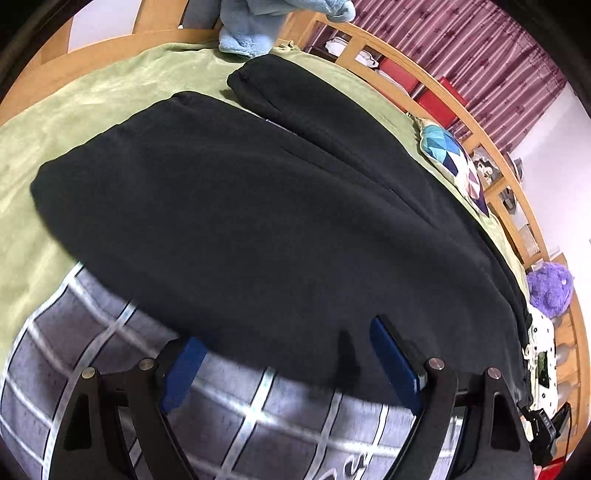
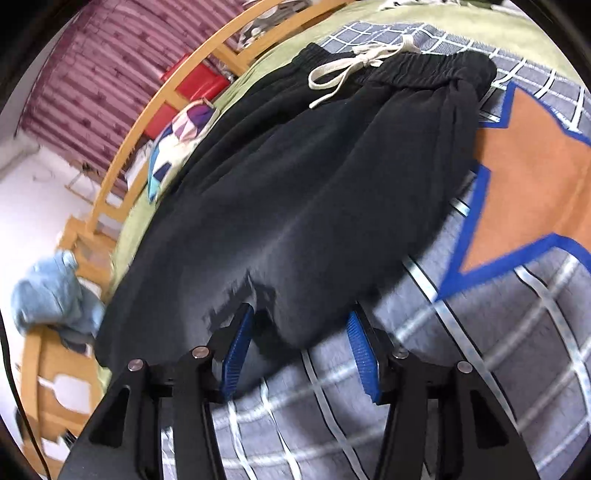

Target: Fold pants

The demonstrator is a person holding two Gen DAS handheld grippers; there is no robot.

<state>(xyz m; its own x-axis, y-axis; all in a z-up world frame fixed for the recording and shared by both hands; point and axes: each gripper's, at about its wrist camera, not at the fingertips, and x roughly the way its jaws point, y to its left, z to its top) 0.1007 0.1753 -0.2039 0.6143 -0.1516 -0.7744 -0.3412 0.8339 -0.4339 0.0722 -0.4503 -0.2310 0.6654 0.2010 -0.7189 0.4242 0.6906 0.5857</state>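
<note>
Black pants lie flat on the bed, both legs stretching away from me in the left wrist view. In the right wrist view the pants show their elastic waistband and a cream drawstring at the far end. My left gripper stands wide open at the pants' near long edge, its blue pads either side of the hem and not pressing. My right gripper is open too, with a small bulge of the black fabric's edge between its blue pads.
Under the pants lie a grey checked quilt with an orange star and a green blanket. A wooden bed rail runs along the far side. A patterned pillow, a light blue cloth and a purple plush sit near it.
</note>
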